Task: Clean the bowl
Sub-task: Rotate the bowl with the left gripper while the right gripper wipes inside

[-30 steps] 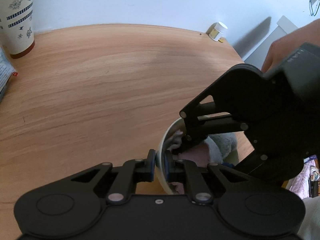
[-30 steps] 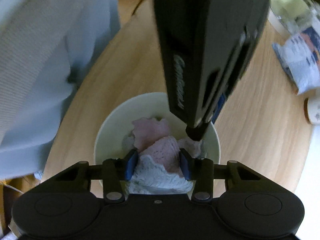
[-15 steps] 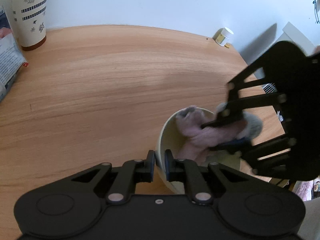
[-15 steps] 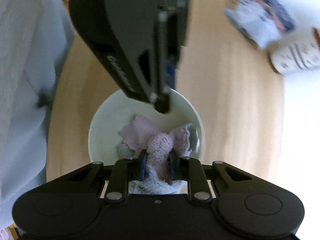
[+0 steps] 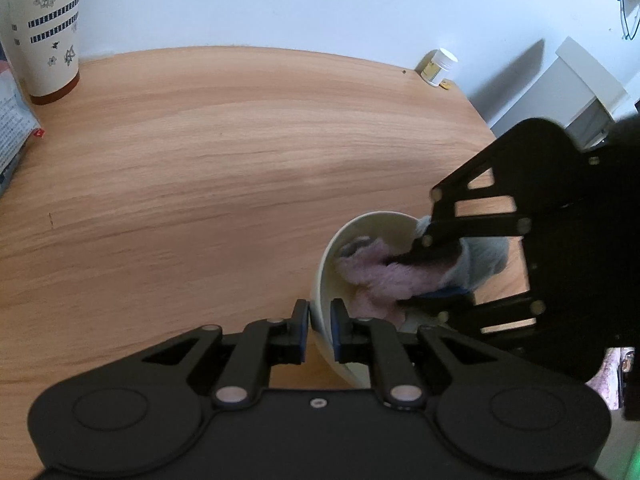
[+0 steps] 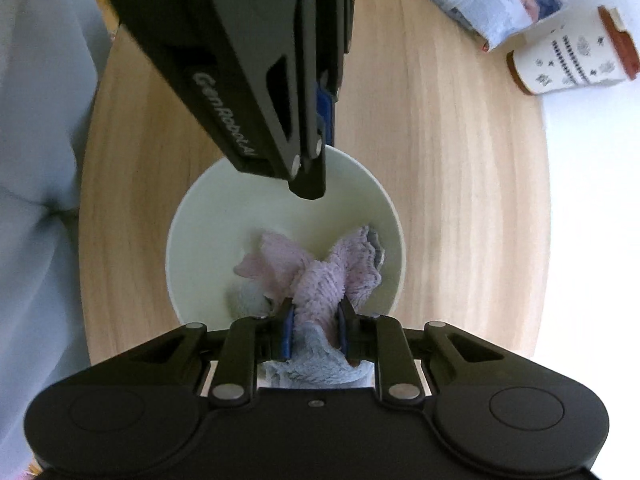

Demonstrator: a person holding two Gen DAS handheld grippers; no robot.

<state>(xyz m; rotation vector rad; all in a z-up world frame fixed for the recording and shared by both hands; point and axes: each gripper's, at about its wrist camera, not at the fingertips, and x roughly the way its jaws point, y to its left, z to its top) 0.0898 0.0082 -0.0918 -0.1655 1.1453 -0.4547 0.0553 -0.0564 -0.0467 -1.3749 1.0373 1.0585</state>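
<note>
The left gripper is pinching the rim of the bowl. 1 of its 2 fingers is on the outside of the wall and the other is inside. The bowl is pale and creamy. It sits right in front of this gripper, on the wooden table.

The right gripper is squeezed tight on a cloth. The cloth is fluffy, pink on one side and grey-blue on the other. It bunches up between the 2 fingers and spreads out ahead of them, down inside the bowl. Some of it touches the bowl's inner wall on the gripper's right side. A bit of the cloth also hangs back behind the fingers, toward the gripper's body.

In the left wrist view, the right gripper comes in from the right and reaches into the bowl with the cloth. In the right wrist view, the left gripper comes down from the top and meets the far rim of the bowl.

Far ahead of the left gripper, on its left, stands a tall white cup with blue flowers. Next to the cup lies a printed packet. A small white jar stands far ahead on the right, by the wall.
</note>
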